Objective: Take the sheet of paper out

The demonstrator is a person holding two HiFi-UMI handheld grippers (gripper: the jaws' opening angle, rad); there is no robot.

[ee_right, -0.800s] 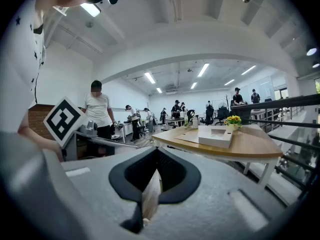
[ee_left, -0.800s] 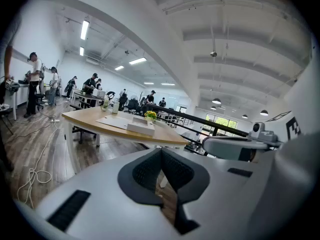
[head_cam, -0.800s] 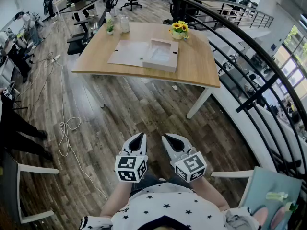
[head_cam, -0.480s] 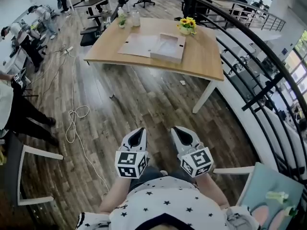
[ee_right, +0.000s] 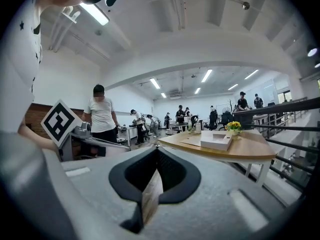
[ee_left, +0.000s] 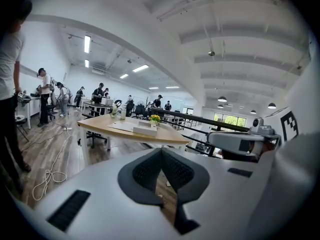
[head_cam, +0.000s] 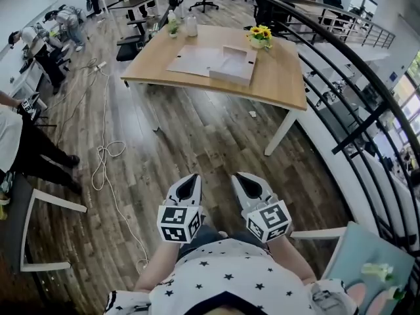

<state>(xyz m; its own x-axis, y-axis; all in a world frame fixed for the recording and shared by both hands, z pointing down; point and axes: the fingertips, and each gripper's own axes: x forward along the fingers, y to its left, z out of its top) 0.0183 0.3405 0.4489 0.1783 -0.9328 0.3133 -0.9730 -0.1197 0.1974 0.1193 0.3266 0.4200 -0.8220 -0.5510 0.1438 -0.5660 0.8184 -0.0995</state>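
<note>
A white open box (head_cam: 236, 64) lies on the wooden table (head_cam: 275, 87) far ahead, with a flat white sheet (head_cam: 192, 60) beside it on the left. The same box (ee_left: 145, 129) (ee_right: 216, 140) shows small in both gripper views. Both grippers are held close to my body above the wood floor, well short of the table. My left gripper (head_cam: 191, 178) (ee_left: 161, 153) is shut with nothing in it. My right gripper (head_cam: 239, 177) (ee_right: 157, 153) is shut and empty too. Their marker cubes sit side by side.
Yellow flowers (head_cam: 260, 36) and a bottle (head_cam: 191, 26) stand at the table's far edge. A white cable (head_cam: 104, 159) snakes over the floor at left, near a white chair frame (head_cam: 46, 235) and a standing person (head_cam: 20, 143). A black railing (head_cam: 354, 110) curves along the right.
The head view has shifted: the table now sits a little further right and higher, and more floor and the person at left show. Both grippers stay shut, together in front of me.
</note>
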